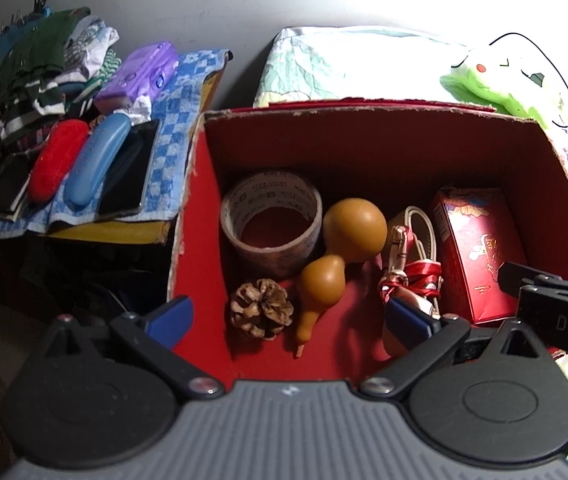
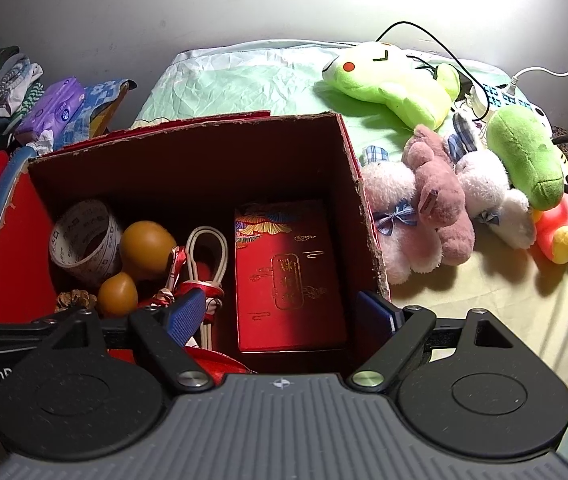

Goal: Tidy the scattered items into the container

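A red cardboard box (image 1: 364, 114) stands open below both grippers; it also shows in the right wrist view (image 2: 187, 128). Inside lie a tape roll (image 1: 271, 222), a brown gourd (image 1: 340, 248), a pine cone (image 1: 261, 308), a cream strap with red ribbon (image 1: 412, 264) and a red gift box (image 1: 480, 248). The right wrist view shows the same tape roll (image 2: 83, 240), gourd (image 2: 139, 256) and gift box (image 2: 288, 276). My left gripper (image 1: 288, 316) is open and empty above the box's near side. My right gripper (image 2: 284, 312) is open and empty over the gift box.
Left of the box, a blue checked cloth (image 1: 171, 128) holds a red case (image 1: 57, 158), a blue case (image 1: 97, 162), a black phone (image 1: 127, 172), a purple tissue pack (image 1: 139, 72) and folded clothes (image 1: 43, 72). Plush toys (image 2: 436, 204) and cables (image 2: 484, 96) lie on the bed at right.
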A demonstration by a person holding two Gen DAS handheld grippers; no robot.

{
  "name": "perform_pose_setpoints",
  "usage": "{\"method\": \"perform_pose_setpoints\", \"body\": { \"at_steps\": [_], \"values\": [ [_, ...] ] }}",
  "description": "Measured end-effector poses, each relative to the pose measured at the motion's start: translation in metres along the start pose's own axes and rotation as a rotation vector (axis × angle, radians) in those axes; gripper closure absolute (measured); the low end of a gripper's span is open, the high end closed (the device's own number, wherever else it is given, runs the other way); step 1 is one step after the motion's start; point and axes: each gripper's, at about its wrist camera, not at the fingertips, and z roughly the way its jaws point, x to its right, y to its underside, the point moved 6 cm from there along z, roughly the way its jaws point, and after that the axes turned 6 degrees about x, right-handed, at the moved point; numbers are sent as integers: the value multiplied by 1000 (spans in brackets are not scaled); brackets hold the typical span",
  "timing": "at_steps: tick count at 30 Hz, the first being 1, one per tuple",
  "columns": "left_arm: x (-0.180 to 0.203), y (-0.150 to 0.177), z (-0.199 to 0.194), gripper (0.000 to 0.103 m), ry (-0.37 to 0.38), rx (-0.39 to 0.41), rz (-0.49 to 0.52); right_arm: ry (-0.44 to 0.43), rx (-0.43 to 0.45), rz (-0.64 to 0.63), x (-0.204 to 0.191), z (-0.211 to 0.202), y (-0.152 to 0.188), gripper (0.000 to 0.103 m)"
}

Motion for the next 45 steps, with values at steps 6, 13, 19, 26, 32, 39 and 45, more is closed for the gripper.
{"method": "perform_pose_setpoints", "body": {
  "at_steps": [6, 13, 19, 26, 32, 39, 45],
  "values": [
    [0, 5, 6, 2, -7, -30, -16, -25, -3, 11, -1, -1, 3, 18],
    [1, 8, 7, 2, -20, -33, -7, -63, -35, 40, 0, 3, 9, 19],
    [3, 8, 10, 2, -37, -29, -5, -73, -31, 28, 0, 4, 9, 20],
    [7, 8, 12, 2, -51, -15, 14, -93, -18, 1, -1, 2, 12, 20],
    [9, 10, 17, 2, -33, -35, 6, -113, -7, 23, 1, 1, 11, 20],
    [11, 16, 22, 2, -27, -62, 6, -107, 11, 25, 2, 1, 12, 20],
    [11, 17, 22, 2, -32, -60, 12, -105, 22, 15, 0, 0, 13, 20]
  ]
}}
